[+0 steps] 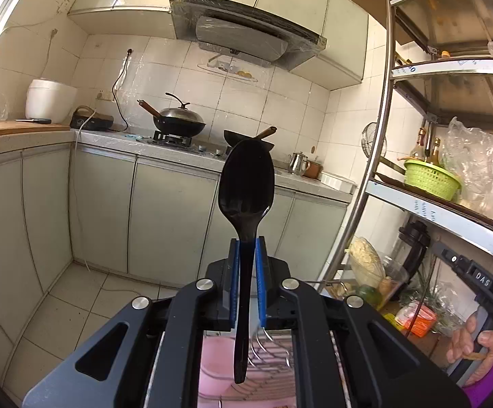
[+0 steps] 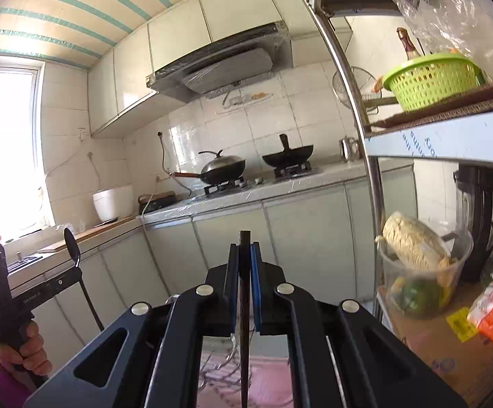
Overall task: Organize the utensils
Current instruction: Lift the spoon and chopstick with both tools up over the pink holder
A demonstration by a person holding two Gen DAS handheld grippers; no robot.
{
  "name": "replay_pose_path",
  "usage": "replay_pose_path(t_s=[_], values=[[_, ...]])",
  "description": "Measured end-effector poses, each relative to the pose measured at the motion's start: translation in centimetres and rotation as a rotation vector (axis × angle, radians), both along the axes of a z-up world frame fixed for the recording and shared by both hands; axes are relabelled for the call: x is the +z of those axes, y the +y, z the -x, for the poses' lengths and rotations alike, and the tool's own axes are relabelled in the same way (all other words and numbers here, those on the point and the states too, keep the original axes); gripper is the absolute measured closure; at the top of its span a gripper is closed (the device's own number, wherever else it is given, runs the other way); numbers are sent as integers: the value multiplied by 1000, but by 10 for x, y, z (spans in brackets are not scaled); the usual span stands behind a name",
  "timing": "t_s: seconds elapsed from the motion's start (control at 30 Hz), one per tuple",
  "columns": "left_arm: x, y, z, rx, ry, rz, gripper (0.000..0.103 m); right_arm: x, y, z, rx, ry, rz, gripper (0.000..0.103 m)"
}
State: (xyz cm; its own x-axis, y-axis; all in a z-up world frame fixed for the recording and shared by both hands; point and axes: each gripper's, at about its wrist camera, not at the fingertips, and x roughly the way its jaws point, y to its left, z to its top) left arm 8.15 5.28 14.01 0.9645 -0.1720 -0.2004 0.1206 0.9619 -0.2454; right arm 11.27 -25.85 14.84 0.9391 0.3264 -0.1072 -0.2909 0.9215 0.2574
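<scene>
My left gripper (image 1: 246, 243) is shut on a black plastic spoon (image 1: 246, 183), bowl up, its handle hanging down between the pads. The spoon also shows in the right wrist view (image 2: 72, 246), held upright by the left gripper at the far left. My right gripper (image 2: 245, 248) is shut on a thin dark stick-like utensil (image 2: 244, 323), seen edge-on; its tip pokes just above the pads. A wire rack (image 1: 270, 350) over a pink tub (image 1: 212, 360) lies below both grippers, partly hidden.
A metal shelf unit (image 1: 379, 108) with a green basket (image 1: 430, 176) stands at the right. Across the room a counter (image 1: 165, 151) carries two woks, a kettle and a white rice cooker (image 1: 50, 102). Cabinets run below it.
</scene>
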Motion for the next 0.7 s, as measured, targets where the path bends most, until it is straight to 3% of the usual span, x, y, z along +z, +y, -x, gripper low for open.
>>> replay_pose_path(t_s=[0.3,0.7], values=[[-42,0,-44,31,34,-22,95,-22,6,-43,-77,-39,44,97],[-95,12,-48,3,201,27,95,-81,1,-64,-42,188,16,97]])
